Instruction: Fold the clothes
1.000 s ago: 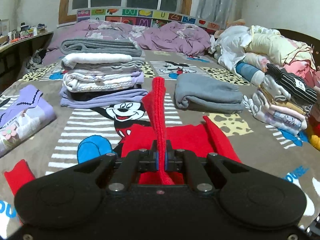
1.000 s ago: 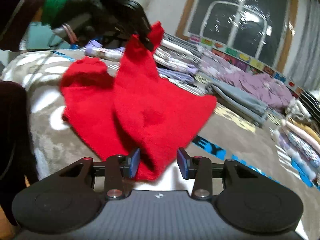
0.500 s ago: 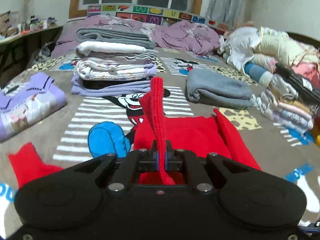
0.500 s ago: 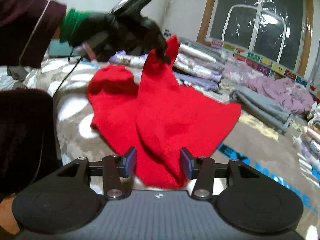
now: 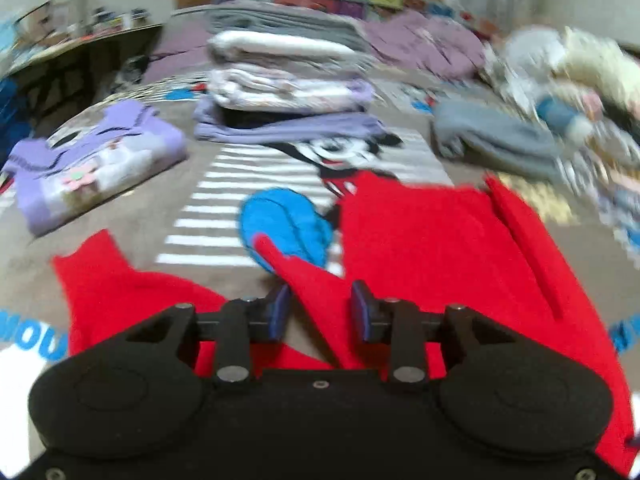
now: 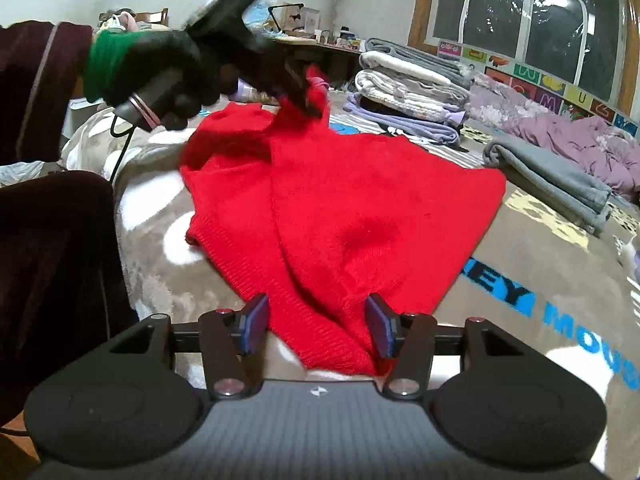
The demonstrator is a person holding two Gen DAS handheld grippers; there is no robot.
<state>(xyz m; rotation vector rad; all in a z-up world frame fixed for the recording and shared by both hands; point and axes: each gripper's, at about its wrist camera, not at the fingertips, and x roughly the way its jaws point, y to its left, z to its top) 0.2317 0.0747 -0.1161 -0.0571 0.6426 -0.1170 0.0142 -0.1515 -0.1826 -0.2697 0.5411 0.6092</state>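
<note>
A red knitted sweater [image 5: 420, 240] lies spread on the cartoon-print bed blanket [image 5: 224, 208]. My left gripper [image 5: 320, 312] is open, and a loose peak of red fabric passes between its blue pads [image 5: 276, 312] without being pinched. In the right wrist view a gloved hand [image 6: 172, 76] holds that left gripper [image 6: 308, 100] low over the sweater's far corner. The sweater [image 6: 360, 200] shows a long fold ridge running toward me. My right gripper [image 6: 318, 330] is open just above the near hem, one pad to each side of the ridge.
At the back stands a tall stack of folded clothes [image 5: 288, 80]. Beside it lie a folded grey garment [image 5: 496, 140] and a folded purple one [image 5: 92, 160]. Unfolded laundry [image 5: 580, 80] is heaped on the right. A person's dark sleeve [image 6: 48, 240] fills the left of the right wrist view.
My left gripper has opened and let go of the red fold it was holding up, then dropped lower. The fabric has sunk toward the bed. My right gripper has stayed open near the hem.
</note>
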